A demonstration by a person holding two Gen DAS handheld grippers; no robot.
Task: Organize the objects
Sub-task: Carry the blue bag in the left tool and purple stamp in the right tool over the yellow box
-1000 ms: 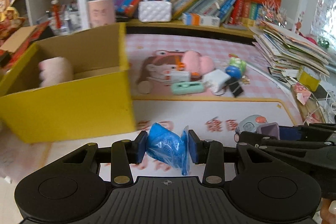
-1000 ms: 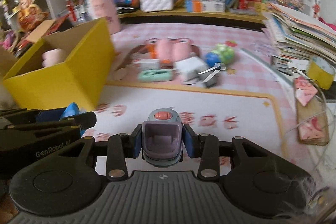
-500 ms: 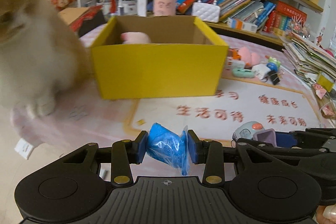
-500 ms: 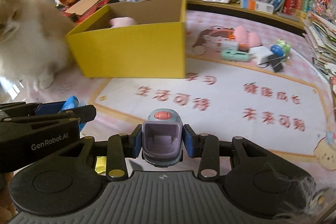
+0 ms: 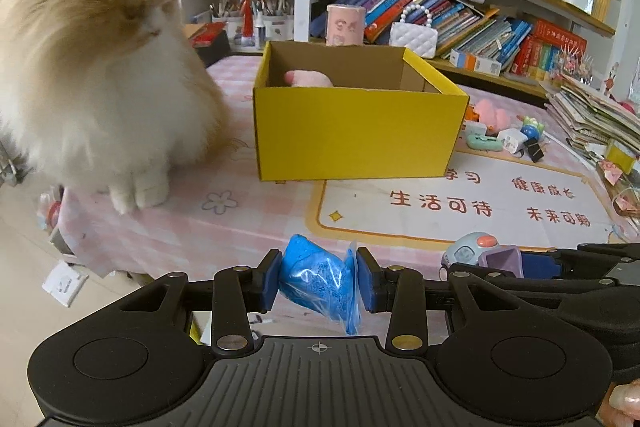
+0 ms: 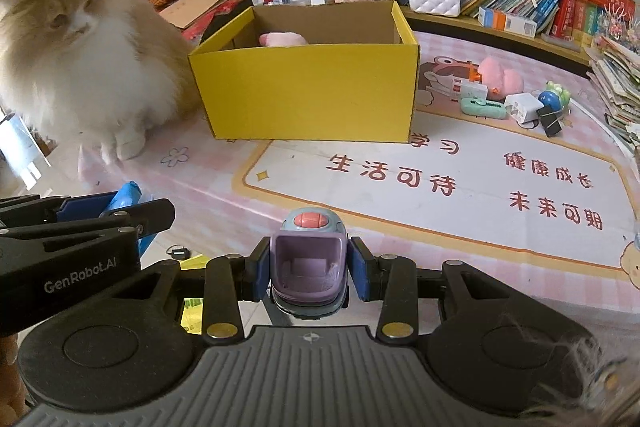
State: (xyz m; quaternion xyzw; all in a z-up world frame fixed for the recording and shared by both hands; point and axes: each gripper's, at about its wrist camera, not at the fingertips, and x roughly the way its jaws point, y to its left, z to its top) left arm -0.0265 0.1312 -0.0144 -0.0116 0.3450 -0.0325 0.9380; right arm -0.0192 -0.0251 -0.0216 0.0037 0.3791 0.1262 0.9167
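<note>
**Both tongs loaded, yellow box ahead**

Left wrist view: the left gripper (image 5: pixel 316 279) is clamped on a blue bag (image 5: pixel 318 283), its 2 blue pads pressing the bag's sides. The bag's loose plastic edge hangs below the right pad. Straight ahead of the tongs, well apart, a yellow box (image 5: pixel 356 133) stands open on the pink checked table (image 5: pixel 224 227); a pink plush (image 5: pixel 308 79) shows over its front wall, inside at the back left. Ahead and to the left sits a fluffy cat (image 5: pixel 96 67), just beside the box, front paws at the table edge. To the right of the tongs the right gripper (image 5: pixel 520 263) reaches in, carrying a purple toy car (image 5: pixel 486 255). Far ahead on the right, past the box, lies a cluster of small objects (image 5: pixel 504 135) on the table.

Right wrist view: the right gripper (image 6: pixel 308 269) is clamped on the purple toy car (image 6: pixel 308 259), pads against both its sides, the car's open seat facing the camera and its orange button on top. The left gripper (image 6: pixel 120 215) enters from the left, the blue bag (image 6: pixel 126 197) showing between its fingers. The yellow box (image 6: pixel 308 91) stands ahead, the pink plush (image 6: pixel 282 39) inside it. The cat (image 6: pixel 76 59) sits ahead to the left, the small objects (image 6: pixel 516 95) ahead to the right, near a stack of books.
</note>
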